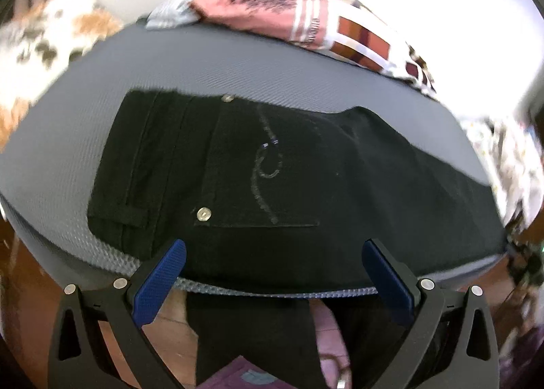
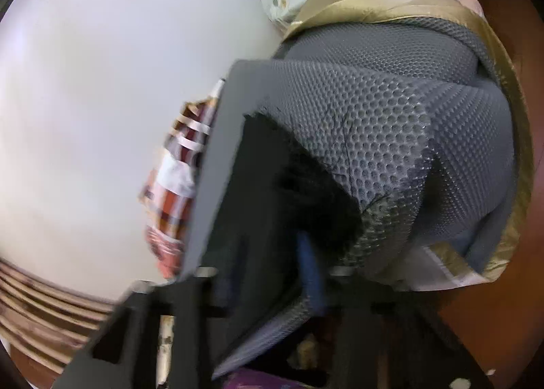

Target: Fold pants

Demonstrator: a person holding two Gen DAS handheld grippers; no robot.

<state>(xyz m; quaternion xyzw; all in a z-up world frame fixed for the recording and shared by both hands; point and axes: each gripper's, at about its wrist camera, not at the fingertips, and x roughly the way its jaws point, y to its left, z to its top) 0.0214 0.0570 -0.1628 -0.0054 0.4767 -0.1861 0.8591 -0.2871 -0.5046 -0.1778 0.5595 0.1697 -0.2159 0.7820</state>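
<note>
Black pants lie flat across a grey mesh mat, waistband to the left, with a stitched back pocket and a metal button facing up. My left gripper hovers open over the pants' near edge, and its blue pads touch nothing. In the right wrist view my right gripper is shut on the frayed black hem of the pants. One blue pad shows beside the cloth. The grey mesh mat bunches up around the jaws; I cannot tell whether it is pinched too.
A pile of pink and plaid clothes lies along the mat's far edge. Patterned fabric sits at the left and at the right. Gold-trimmed bedding borders the mat, with a white wall behind and wooden floor below.
</note>
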